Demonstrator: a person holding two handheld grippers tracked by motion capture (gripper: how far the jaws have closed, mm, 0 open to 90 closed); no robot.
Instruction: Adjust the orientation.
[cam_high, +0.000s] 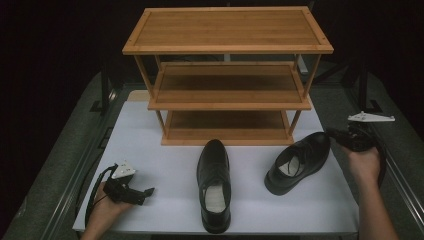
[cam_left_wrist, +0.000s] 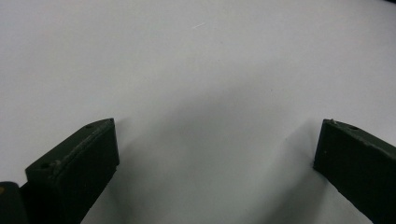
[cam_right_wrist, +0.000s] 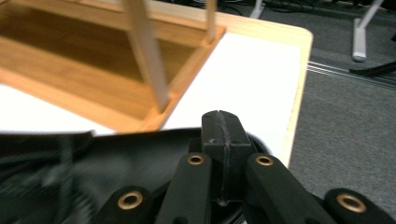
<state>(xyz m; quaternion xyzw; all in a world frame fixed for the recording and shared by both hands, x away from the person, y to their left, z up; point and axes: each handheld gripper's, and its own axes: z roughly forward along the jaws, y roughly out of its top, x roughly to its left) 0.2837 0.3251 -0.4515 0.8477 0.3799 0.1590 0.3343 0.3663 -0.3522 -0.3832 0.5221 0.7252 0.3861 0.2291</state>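
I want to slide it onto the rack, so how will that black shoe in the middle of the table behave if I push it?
The middle shoe sits flat on its sole, so it would likely slide across the smooth white table rather than tip. Its glossy upper may be slippery for a claw. The body looks fairly stiff; a push at the heel might pivot it.

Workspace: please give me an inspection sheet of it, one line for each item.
Surface: white table top, bare around the shoes.
Job's things: wooden three-shelf rack, shelves empty; centre shoe flat on the table; right shoe tilted, heel at the right claw.
Clutter: nothing seen.
Grippers: left claw open above the table; right claw shut on the right shoe's heel rim.
Cables: black cable loops from the left claw.
Surroundings: grey floor, dark background.
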